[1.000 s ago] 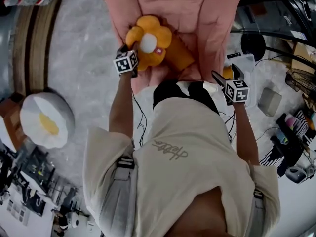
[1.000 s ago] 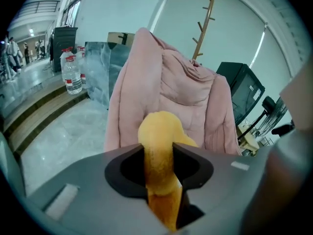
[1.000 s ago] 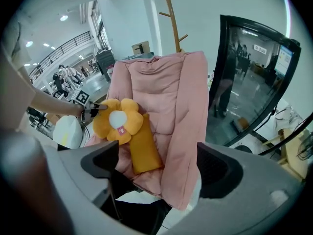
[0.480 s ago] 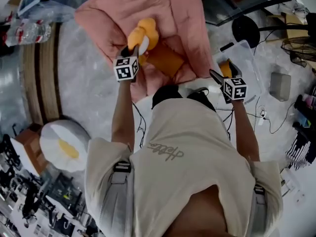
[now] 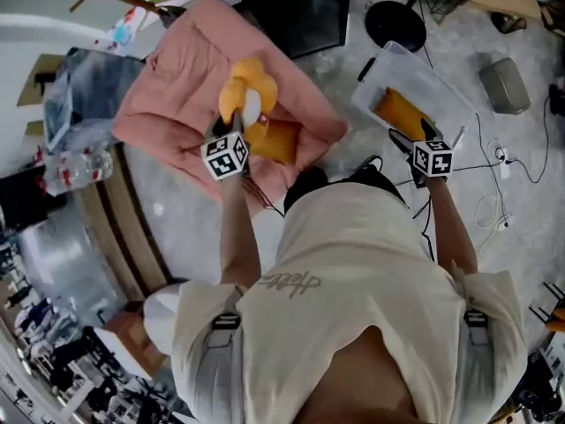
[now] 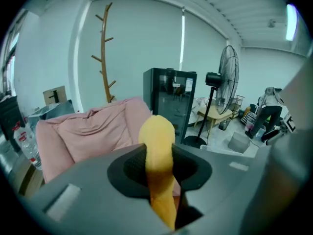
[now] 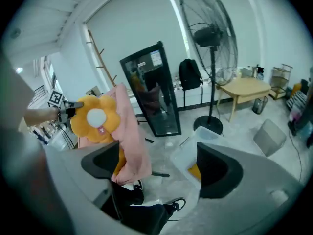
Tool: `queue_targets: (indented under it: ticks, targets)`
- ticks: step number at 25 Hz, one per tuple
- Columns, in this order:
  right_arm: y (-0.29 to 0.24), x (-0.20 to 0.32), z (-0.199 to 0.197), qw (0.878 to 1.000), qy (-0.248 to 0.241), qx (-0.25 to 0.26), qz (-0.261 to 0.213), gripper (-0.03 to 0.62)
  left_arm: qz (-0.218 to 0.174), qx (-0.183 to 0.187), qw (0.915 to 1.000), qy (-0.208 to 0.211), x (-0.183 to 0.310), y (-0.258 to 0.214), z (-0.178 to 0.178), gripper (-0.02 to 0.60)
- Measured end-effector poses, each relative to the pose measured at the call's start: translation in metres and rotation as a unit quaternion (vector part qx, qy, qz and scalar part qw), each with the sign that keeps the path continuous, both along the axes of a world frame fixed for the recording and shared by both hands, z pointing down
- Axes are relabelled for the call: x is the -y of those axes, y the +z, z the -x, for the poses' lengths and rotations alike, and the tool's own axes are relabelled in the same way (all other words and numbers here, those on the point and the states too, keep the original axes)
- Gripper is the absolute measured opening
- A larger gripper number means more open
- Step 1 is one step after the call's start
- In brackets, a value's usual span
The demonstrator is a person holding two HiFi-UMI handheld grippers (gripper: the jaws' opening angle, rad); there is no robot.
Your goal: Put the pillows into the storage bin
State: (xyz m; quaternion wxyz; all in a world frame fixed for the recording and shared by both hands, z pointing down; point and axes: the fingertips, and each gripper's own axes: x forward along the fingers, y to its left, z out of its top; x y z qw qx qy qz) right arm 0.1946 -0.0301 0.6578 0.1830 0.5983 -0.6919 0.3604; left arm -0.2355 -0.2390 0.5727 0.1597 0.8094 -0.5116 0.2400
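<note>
A yellow flower pillow (image 5: 245, 102) hangs above the pink sofa (image 5: 181, 87), pinched by one petal (image 6: 157, 146) in my left gripper (image 5: 237, 126). The jaws have just closed tighter on that petal. From the right gripper view the flower pillow (image 7: 95, 118) shows face-on with its white centre. An orange square pillow (image 5: 279, 140) lies on the sofa under it. The clear storage bin (image 5: 422, 76) stands on the floor at the right with an orange pillow (image 5: 399, 113) inside. My right gripper (image 5: 413, 136) is open and empty at the bin's (image 7: 188, 153) near edge.
A black glass-door cabinet (image 5: 296, 11) stands behind the sofa, with a fan's base (image 5: 395, 25) beside it. A grey box (image 5: 505, 85) and cables (image 5: 494, 206) lie on the floor at the right. A white egg-shaped pillow (image 5: 161, 314) sits low at the left.
The left gripper has lifted the flower pillow up off the sofa. The right gripper has swung sideways to the bin. The head view has turned, so the sofa now sits further left.
</note>
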Motion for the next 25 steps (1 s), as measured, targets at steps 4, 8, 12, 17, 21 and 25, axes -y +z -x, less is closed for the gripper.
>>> queue_targets:
  ticks: [4,8,12,17,21,25]
  targets:
    - [0.013,-0.048,-0.071,0.998,0.062,-0.004,0.002,0.489,-0.040,0.013,0.9971,0.063,-0.008,-0.036,-0.082,0.121]
    - [0.021,-0.083,-0.117,0.996,0.093,-0.016,0.000,0.489,-0.064,0.025,0.9887,0.133,-0.014,-0.062,-0.166,0.121]
    - [0.028,-0.113,-0.153,0.989,0.149,0.003,-0.009,0.489,-0.071,0.033,0.9789,0.189,-0.019,-0.071,-0.248,0.123]
    - [0.036,-0.149,-0.181,0.978,0.209,0.012,-0.015,0.489,-0.058,0.025,0.9631,0.262,-0.035,-0.068,-0.344,0.123]
    - [0.042,-0.179,-0.195,0.963,0.267,0.024,-0.014,0.489,-0.036,0.015,0.9496,0.311,-0.047,-0.054,-0.406,0.130]
    - [0.053,-0.216,-0.204,0.952,0.305,0.030,-0.005,0.489,-0.021,0.015,0.9383,0.345,-0.060,-0.035,-0.465,0.132]
